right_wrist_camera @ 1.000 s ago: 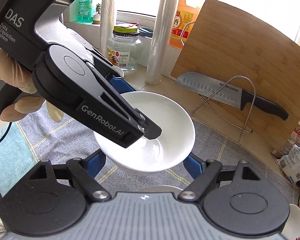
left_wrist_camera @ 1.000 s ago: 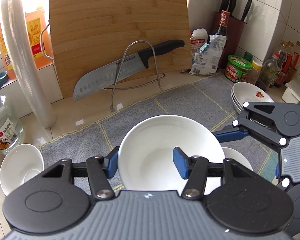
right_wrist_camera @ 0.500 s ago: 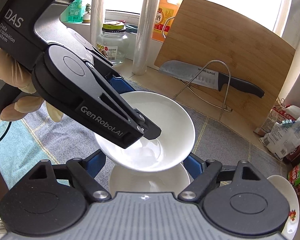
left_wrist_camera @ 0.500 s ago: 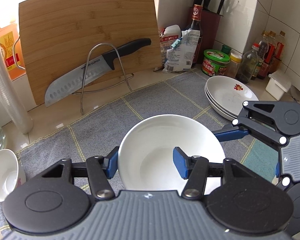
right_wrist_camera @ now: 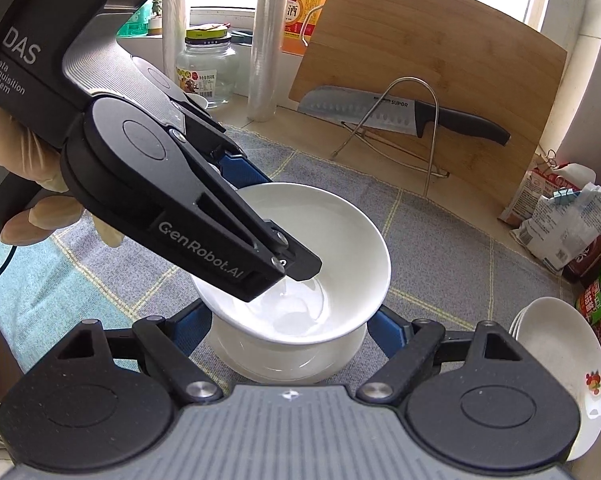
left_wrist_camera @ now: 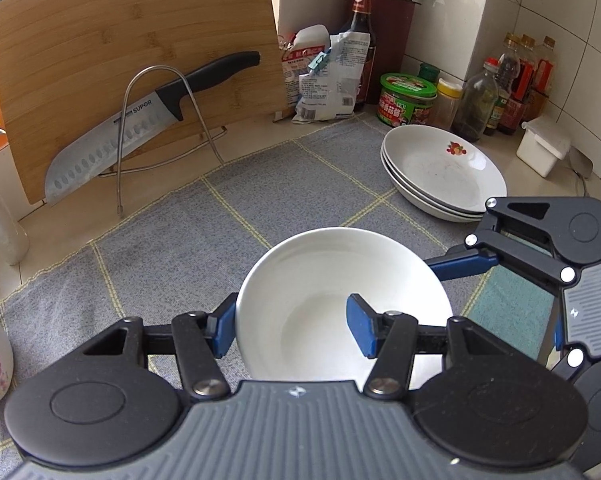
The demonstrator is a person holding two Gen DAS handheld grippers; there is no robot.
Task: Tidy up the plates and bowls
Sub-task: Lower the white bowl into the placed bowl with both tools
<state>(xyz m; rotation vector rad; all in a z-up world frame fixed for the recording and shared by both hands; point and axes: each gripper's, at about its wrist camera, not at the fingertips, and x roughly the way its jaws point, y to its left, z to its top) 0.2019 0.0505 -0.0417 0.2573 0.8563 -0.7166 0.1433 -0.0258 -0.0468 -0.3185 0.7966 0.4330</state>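
Left tongs (left_wrist_camera: 292, 330): clamped the white bowl's (left_wrist_camera: 332, 280) rim.
Right tongs (right_wrist_camera: 288, 322): spread wide, empty.
Change: second bowl (right_wrist_camera: 284, 364) now sat directly beneath; stacking looked imminent.

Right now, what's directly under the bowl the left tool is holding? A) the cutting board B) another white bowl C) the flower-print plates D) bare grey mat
B: in the right wrist view the held bowl, pinched at its rim by the left tool, hangs just above a second white bowl that sits between the right tool's fingers; the flower-print plates are off to the side.
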